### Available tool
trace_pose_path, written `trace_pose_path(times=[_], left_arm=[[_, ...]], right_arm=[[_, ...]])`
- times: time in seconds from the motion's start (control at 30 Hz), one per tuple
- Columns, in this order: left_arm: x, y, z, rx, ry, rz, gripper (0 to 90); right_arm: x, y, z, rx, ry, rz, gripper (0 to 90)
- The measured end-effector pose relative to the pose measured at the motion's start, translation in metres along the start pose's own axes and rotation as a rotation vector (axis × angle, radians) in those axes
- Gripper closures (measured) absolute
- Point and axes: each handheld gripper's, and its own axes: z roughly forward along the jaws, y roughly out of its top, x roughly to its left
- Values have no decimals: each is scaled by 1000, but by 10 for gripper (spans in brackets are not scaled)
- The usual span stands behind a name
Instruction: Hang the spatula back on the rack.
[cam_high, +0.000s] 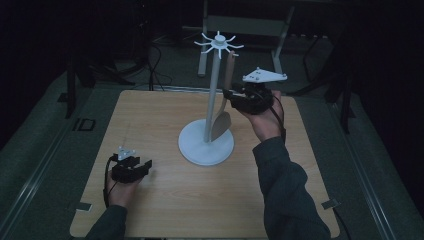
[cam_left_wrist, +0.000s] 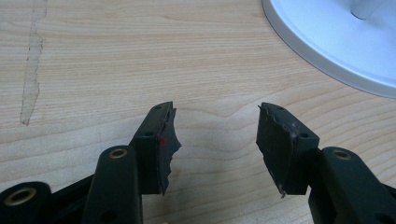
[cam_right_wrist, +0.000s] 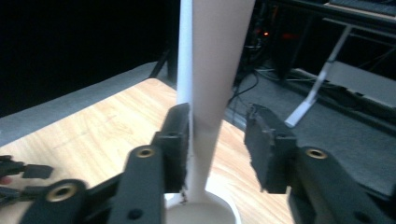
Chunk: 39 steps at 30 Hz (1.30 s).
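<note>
A pale wooden table (cam_high: 165, 200) sits in a dark room, grey floor around it and a metal frame (cam_high: 245, 25) behind. On the table, a white rack (cam_high: 214, 95) rises from its round base, hooks fanned at the top. A wooden spatula (cam_high: 223, 107) hangs upright beside the pole, blade low near the base. The right gripper (cam_right_wrist: 217, 144) has its jaws spread around the handle, one pad just against it, the other apart. The left gripper (cam_left_wrist: 215, 144) rests gaping over bare wood.

The spoon (cam_right_wrist: 212, 93) (blurred) runs off the top edge, its hook hidden.
</note>
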Motion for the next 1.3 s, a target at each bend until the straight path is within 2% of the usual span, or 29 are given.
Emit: trace_pose_path(times=[0.17, 0.4, 0.63, 1.07, 1.3], left_arm=[[0, 0, 0, 0, 0, 0, 472], [0, 0, 0, 0, 1, 1, 472], [0, 0, 1, 5, 1, 0, 472], [-1, 0, 2, 6, 1, -1, 472], [-1, 0, 2, 8, 2, 2, 472]], right_arm=[[-1, -4, -4, -1, -40, -2, 436], [-1, -11, -8, 7, -37, -3, 396], [-6, -16, -15, 6, -32, 29, 398], [-7, -30, -22, 31, -28, 17, 398], [-12, -40, -25, 47, -35, 36, 398]])
